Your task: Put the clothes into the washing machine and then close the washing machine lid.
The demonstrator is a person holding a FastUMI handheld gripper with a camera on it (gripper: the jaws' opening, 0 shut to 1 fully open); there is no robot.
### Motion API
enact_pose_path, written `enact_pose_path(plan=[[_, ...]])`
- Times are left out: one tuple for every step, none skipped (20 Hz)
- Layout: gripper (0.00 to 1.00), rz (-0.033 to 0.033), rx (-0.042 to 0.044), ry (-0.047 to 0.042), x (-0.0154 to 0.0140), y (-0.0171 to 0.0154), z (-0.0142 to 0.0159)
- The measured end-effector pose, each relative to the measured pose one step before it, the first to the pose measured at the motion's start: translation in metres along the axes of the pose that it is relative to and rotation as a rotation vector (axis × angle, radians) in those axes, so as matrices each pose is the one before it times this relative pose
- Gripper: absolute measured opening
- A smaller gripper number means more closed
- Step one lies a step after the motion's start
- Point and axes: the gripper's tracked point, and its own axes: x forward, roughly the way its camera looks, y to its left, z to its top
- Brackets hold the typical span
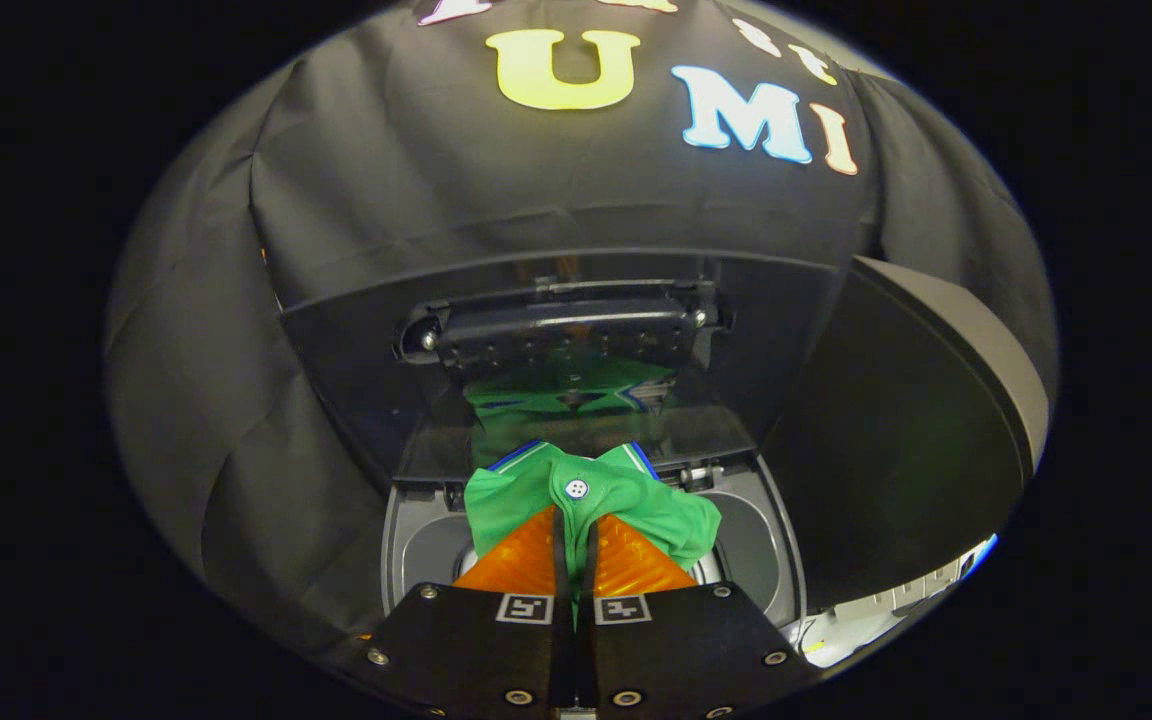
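My gripper (576, 525) is shut on a green garment (591, 492) with a white button and blue-and-white trim. The cloth bunches over and around both fingertips. Gripper and garment hang over the round opening of the washing machine (416, 550), whose grey rim shows on both sides of the fingers. The dark glass lid (556, 330) stands raised behind the opening, with its hinge bar across the middle. A green reflection of the garment shows in the lid glass.
A dark curved panel (916, 440) rises to the right of the machine. Black cloth walls close in behind and on the left. A pale surface with small objects (886, 610) shows low on the right.
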Motion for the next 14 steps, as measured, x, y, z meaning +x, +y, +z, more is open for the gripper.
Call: enact_pose_path(plan=[[0.01, 0.00325, -0.00471, 0.01288, 0.00670, 0.00222, -0.00361], [0.01, 0.00115, -0.00338, 0.01695, 0.00484, 0.00246, -0.00676], [0.01, 0.00043, 0.00114, 0.01212, 0.00350, 0.00259, -0.00507], [0.01, 0.00366, -0.00091, 0.01186, 0.00368, 0.00028, -0.00514], [0.01, 0.00115, -0.00270, 0.01210, 0.00397, 0.00075, -0.00332], [0.01, 0.00239, -0.00386, 0.01181, 0.00626, 0.00183, -0.00188], [0.01, 0.00426, -0.00025, 0.00911, 0.00647, 0.00112, -0.00113], [0.01, 0.00682, 0.00043, 0.00825, 0.00679, -0.00037, -0.00077], [0.01, 0.00476, -0.00033, 0.01268, 0.00461, -0.00007, -0.00097], [0.01, 0.00575, -0.00130, 0.00817, 0.00403, -0.00051, -0.00152], [0.01, 0.00202, -0.00168, 0.00962, 0.00263, -0.00083, -0.00152], [0.01, -0.00354, -0.00073, 0.00991, 0.00217, -0.00089, -0.00393], [0.01, -0.00205, 0.00325, 0.00368, 0.00203, 0.00040, -0.00174], [0.01, -0.00156, -0.00039, 0.00691, 0.00113, 0.00171, -0.00414]])
